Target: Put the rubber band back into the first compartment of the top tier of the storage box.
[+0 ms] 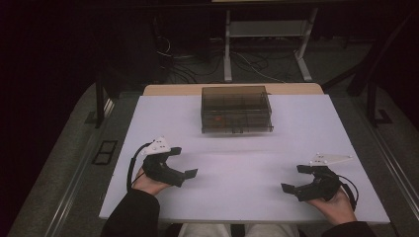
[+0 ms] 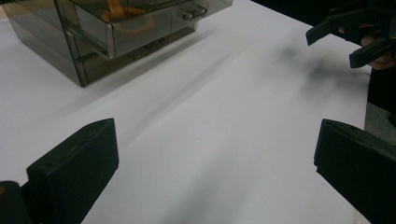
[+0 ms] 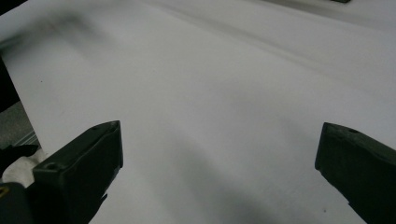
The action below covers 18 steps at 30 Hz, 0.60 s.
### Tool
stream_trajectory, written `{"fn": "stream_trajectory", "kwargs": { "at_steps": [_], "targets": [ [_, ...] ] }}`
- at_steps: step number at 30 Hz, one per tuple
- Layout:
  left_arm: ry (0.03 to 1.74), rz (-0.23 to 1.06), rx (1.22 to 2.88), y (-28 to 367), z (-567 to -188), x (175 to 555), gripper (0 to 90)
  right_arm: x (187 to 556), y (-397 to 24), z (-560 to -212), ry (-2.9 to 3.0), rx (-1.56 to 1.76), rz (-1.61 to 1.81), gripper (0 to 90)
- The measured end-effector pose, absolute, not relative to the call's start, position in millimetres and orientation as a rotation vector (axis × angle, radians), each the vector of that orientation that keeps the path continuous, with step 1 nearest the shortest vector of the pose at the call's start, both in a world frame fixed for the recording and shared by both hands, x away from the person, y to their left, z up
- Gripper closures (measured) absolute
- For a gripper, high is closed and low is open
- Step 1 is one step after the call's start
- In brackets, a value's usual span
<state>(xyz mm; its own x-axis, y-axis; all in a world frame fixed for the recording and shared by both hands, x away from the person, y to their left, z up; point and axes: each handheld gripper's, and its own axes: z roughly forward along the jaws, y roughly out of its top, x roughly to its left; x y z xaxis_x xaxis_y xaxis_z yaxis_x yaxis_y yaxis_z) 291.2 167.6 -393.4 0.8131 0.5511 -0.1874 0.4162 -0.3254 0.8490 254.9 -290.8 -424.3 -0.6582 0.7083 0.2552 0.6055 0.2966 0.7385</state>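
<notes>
Both grippers sit wide open and empty: your left gripper [image 1: 184, 161] hovers over the near left of the table, jaws spread far apart with nothing between them, and your right gripper [image 1: 295, 178] mirrors it at the near right, jaws just as wide, holding nothing. Now the big picture: the white table [image 1: 237, 197] stretches bare between your hands. At its far middle sits the smoky clear drawer box [image 1: 236, 109], well apart from both grippers, its drawers shut as far as the high view tells. Through its wall you catch an orange item [image 2: 122, 11] inside, shape unclear. On the front, a small drawer handle [image 2: 194, 12] sticks out. Your left hand [image 1: 148, 181] and right hand [image 1: 338, 201] grip from the near edge
</notes>
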Motion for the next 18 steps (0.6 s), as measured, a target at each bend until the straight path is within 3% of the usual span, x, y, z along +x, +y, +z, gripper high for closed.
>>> {"fn": "stream_trajectory", "kwargs": {
  "at_steps": [18],
  "targets": [
    [0.758,0.145,1.971,168,-423,275,0.0,255,-291,-424,2.433,1.239,1.300,0.2]
  ]
}}
